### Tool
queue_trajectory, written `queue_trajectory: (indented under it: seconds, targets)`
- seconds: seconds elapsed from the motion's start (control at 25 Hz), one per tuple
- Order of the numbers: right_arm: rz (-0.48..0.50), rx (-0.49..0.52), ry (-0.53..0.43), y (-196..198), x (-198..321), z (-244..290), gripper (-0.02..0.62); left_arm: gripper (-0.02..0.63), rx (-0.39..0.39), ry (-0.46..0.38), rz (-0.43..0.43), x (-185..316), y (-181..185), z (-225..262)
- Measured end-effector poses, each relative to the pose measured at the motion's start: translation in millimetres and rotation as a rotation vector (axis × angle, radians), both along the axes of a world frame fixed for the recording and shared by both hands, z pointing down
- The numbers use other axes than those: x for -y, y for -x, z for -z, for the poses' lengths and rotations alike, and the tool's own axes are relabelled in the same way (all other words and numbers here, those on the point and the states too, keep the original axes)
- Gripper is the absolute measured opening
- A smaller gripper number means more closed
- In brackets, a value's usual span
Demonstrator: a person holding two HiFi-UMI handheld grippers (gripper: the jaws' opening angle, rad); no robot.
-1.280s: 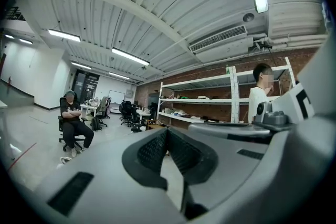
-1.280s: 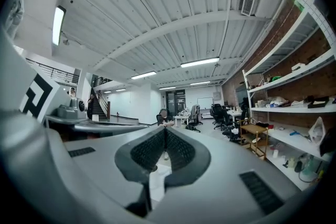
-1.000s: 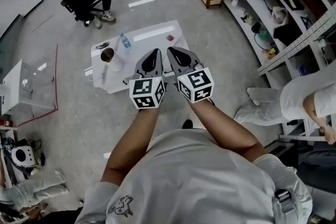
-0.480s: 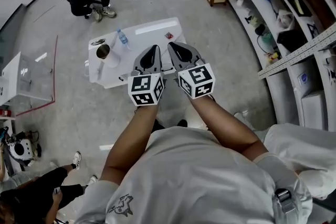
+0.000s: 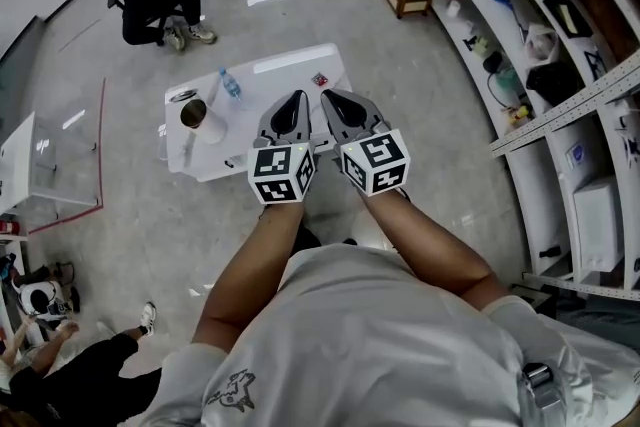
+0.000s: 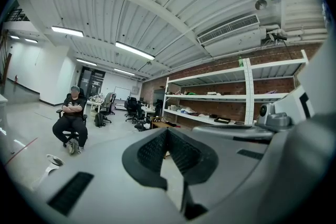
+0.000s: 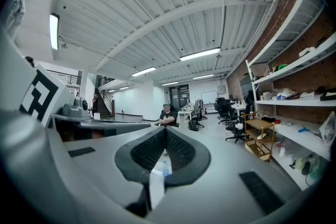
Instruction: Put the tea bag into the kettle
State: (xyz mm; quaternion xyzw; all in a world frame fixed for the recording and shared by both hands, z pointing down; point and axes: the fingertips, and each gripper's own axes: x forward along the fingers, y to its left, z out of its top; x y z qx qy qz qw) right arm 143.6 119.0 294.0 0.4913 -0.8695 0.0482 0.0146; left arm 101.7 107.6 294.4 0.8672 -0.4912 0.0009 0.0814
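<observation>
The left tool [image 5: 297, 98] and right tool [image 5: 327, 96], both closed and empty, hang side by side near the surface [image 5: 290, 65] bearing the kettle [image 5: 200, 115].

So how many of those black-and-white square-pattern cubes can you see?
2. The left cube rides on the left gripper, and the right cube on the right gripper, side by side. No others show.
</observation>
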Motion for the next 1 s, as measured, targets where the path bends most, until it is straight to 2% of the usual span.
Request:
queue_trajectory:
  seconds: [0.4,0.76,1.0]
  targets:
    - [-0.039,-0.006,0.014,28.9,65.1,-4.2,0.009,0.002,0.0,0.029,-0.029,66.5,30.7,-8.7]
    - [-0.115,-0.005,0.034,60.3,129.9,-11.9,0.009,0.002,0.009,0.034,-0.117,136.1,59.6,-11.2]
    - [-0.163,-0.003,0.049,66.4,157.4,-20.9,0.009,0.002,0.014,0.038,-0.161,167.2,67.8,-17.9]
